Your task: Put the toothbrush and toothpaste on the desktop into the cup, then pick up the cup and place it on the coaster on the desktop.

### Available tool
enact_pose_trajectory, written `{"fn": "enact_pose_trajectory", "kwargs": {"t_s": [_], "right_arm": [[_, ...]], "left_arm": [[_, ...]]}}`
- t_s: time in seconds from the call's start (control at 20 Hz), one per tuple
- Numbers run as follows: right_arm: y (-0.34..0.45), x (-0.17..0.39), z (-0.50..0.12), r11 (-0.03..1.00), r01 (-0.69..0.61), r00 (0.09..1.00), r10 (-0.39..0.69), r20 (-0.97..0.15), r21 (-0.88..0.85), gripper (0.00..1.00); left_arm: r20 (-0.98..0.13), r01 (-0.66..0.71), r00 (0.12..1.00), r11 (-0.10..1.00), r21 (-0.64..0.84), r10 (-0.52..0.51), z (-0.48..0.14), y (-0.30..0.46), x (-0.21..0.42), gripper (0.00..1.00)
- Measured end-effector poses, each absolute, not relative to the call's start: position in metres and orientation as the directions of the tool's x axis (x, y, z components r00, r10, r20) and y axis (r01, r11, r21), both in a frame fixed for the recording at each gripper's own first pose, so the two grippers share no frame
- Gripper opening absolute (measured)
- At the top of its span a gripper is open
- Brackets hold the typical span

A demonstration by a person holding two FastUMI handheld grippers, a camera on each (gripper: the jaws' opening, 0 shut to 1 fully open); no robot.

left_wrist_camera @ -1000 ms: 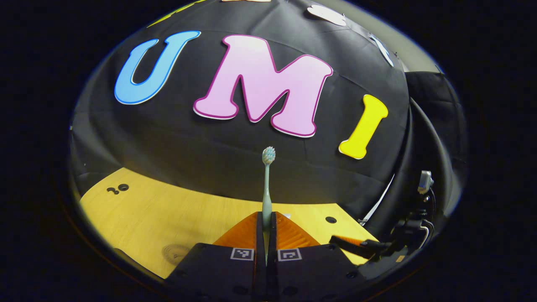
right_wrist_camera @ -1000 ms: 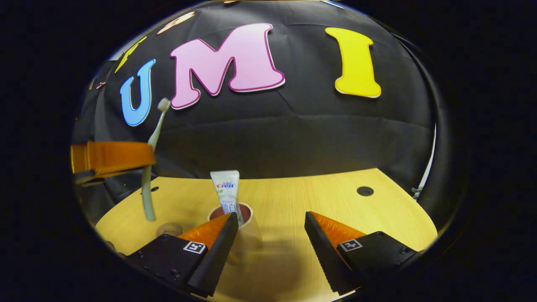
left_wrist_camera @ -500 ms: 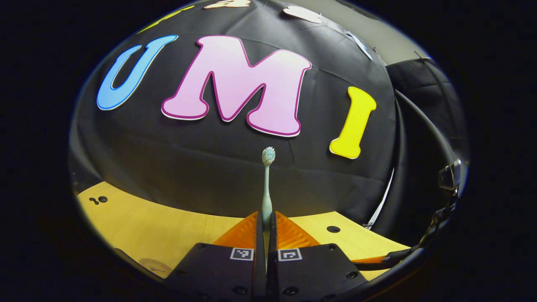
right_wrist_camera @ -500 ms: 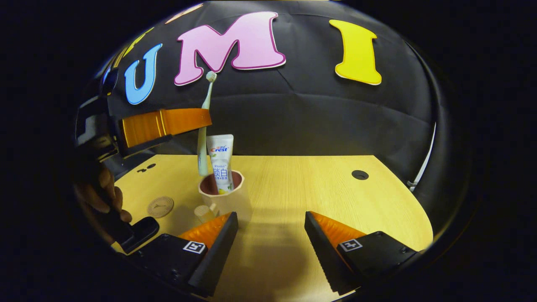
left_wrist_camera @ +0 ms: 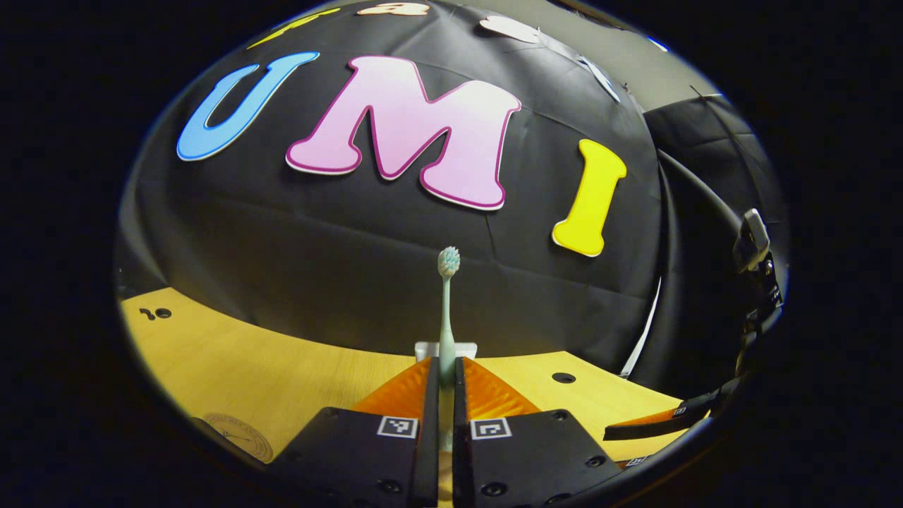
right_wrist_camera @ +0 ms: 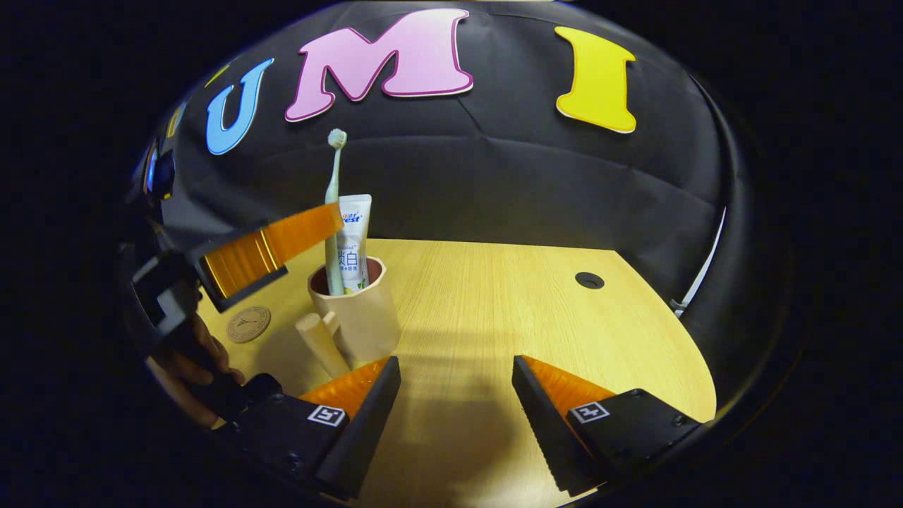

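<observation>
Left gripper view: left gripper, bottom centre, is pinching the toothbrush by its lower handle, both fingers pressed together on it w/ almost no gap. Brush is standing upright, bristle head pointing up at mid-frame. Just behind the fingertips, the flat top of the toothpaste tube is peeking out. Coaster is lying on the wooden desktop at lower left.

Right gripper view: right gripper, bottom of frame, is hovering w/ fingers spread wide, holding nothing, touching nothing. Beige faceted cup is standing left of centre, toothpaste tube upright inside it. Left gripper is reaching in from the left, lower end of the toothbrush dipping inside the cup rim beside the tube. Coaster is sitting left of the cup, apart from it. A hand is gripping the left gripper's handle at lower left.
</observation>
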State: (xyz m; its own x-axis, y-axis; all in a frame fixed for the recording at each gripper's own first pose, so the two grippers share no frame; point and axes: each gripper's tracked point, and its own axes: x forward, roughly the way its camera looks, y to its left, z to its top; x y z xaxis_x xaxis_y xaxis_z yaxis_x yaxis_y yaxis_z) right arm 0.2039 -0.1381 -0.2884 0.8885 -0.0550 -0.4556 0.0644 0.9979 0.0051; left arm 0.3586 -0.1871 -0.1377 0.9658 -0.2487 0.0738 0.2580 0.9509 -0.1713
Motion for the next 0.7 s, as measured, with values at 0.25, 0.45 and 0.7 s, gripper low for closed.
{"fn": "enact_pose_trajectory", "kwargs": {"t_s": [0.25,0.45,0.7], "right_arm": [[-0.142,0.205,-0.285,0.997,0.075,0.890,-0.067,-0.452,0.000,0.98],[-0.140,0.214,-0.275,0.996,0.079,0.880,-0.050,-0.472,0.043,0.98],[-0.133,0.232,-0.246,0.998,0.062,0.883,-0.046,-0.468,0.019,0.98]], "left_arm": [[0.022,0.264,0.964,0.960,-0.097,-0.263,-0.150,-0.185,0.348,0.63],[-0.003,0.244,0.970,0.968,-0.063,-0.245,-0.134,-0.166,0.316,0.98],[-0.091,0.160,0.982,0.983,-0.085,-0.167,-0.145,-0.127,0.251,0.98]]}}
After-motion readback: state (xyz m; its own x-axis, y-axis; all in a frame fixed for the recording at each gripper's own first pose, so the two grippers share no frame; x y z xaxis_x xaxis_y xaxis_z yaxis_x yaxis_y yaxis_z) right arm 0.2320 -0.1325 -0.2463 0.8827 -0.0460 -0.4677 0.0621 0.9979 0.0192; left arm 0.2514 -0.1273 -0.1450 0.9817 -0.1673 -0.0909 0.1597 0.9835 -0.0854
